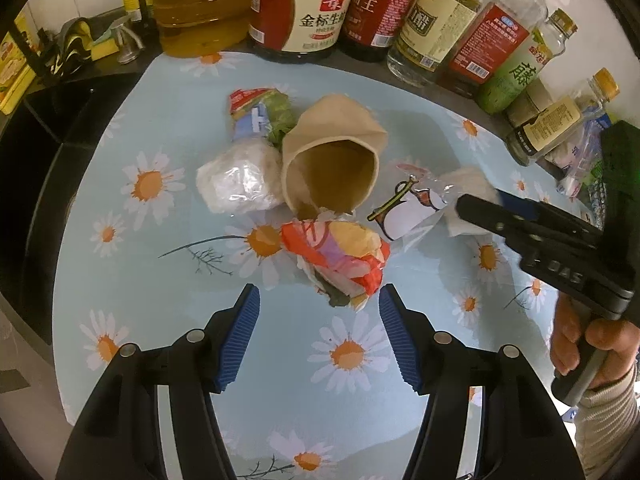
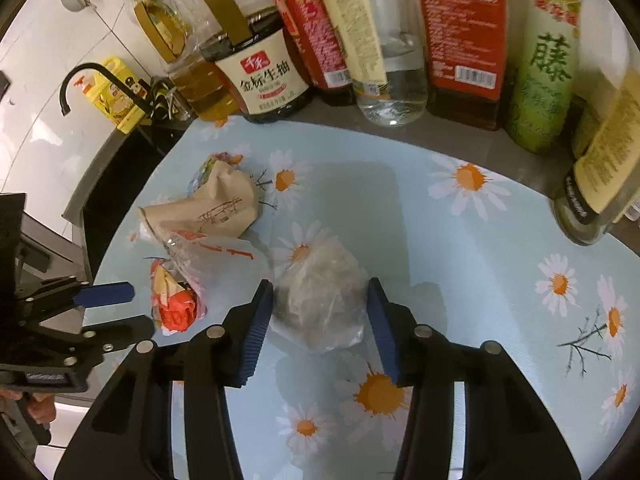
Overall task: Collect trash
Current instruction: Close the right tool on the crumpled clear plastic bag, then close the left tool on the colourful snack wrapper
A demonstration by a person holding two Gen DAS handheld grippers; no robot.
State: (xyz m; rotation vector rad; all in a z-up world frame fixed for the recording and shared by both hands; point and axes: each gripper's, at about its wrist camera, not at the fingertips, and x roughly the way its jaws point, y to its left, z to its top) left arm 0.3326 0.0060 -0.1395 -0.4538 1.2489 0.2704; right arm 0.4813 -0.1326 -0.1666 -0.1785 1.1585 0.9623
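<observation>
From the left wrist view, the left gripper hangs open over the daisy-print desk, nothing between its blue pads. Just ahead of its tips lies the orange wrapper, crumpled and light; it looks as if it will crush flat under any squeeze, so I would take it across its bunched middle. Behind the wrapper lies the paper cup on its side, mouth toward the camera, thin-walled and easy to dent. Touching the cup on its left is a white plastic wad, and behind the cup a red and green packet. To the cup's right lies a clear printed bag, slick and floppy. Beyond that bag the right gripper reaches in from the right edge, held by a hand.

From the right wrist view, the right gripper straddles a clear bag of grey crumpled stuff, well right of the cup. Both pads sit against the bag's sides, so I judge it is clamped on the bag, lightly. The bag looks soft and slippery; a hold around its bulk seems safer than on loose film. Bottles line the desk's far edge behind the cup.
</observation>
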